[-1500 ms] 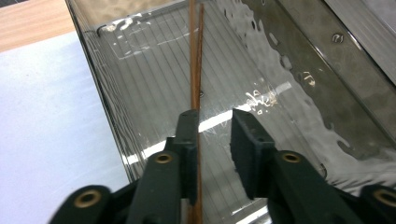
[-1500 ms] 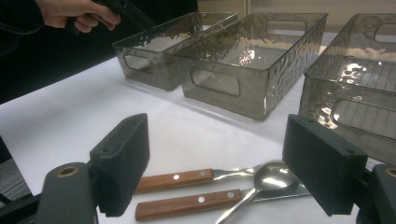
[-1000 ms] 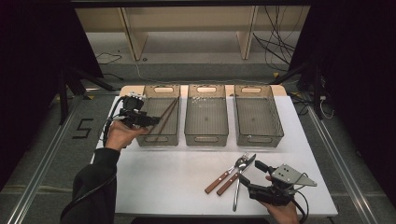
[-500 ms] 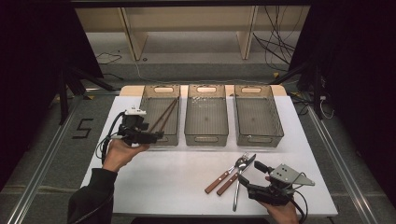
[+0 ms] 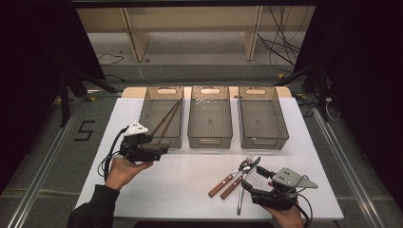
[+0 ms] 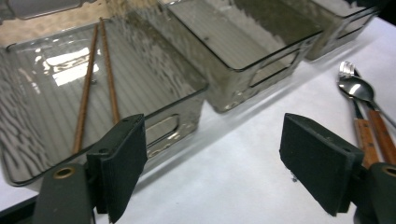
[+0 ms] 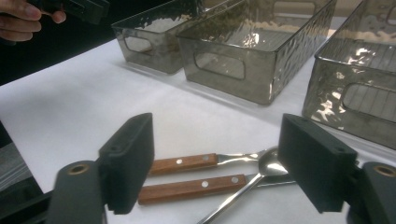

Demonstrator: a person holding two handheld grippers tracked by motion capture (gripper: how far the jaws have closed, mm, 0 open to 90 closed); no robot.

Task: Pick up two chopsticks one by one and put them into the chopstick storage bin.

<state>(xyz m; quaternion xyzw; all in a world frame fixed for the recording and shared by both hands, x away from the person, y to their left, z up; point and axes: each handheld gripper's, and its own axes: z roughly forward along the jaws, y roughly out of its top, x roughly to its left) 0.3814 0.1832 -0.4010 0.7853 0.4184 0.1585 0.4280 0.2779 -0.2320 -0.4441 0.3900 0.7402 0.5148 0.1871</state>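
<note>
Left gripper [image 5: 159, 151]: held low over the white surface [image 5: 180, 185], just in front of the left bin [image 5: 161, 137]; jaws wide apart, just opened further, nothing between them. Seen past the jaws in the left gripper view: the near wall of the left bin with its handle slot, and two chopsticks [image 6: 95, 79] lying side by side on the ribbed floor of that bin. Next to it, the middle bin [image 5: 210, 135] and then the right bin [image 5: 263, 137], all three clear grey and set in a row near the far edge of the surface.

Right gripper [image 5: 252, 183]: held near the front right of the surface, jaws open but just closed a little, gripping nothing. Directly between and beyond the jaws in the right gripper view: two wooden-handled utensils [image 7: 196, 175] lying side by side on the surface, with a metal spoon [image 7: 261, 175] crossing over the nearer one. In the high view, the same utensils fanned out just left of the gripper tips, heads pointing toward the bins, well apart from the left gripper.
</note>
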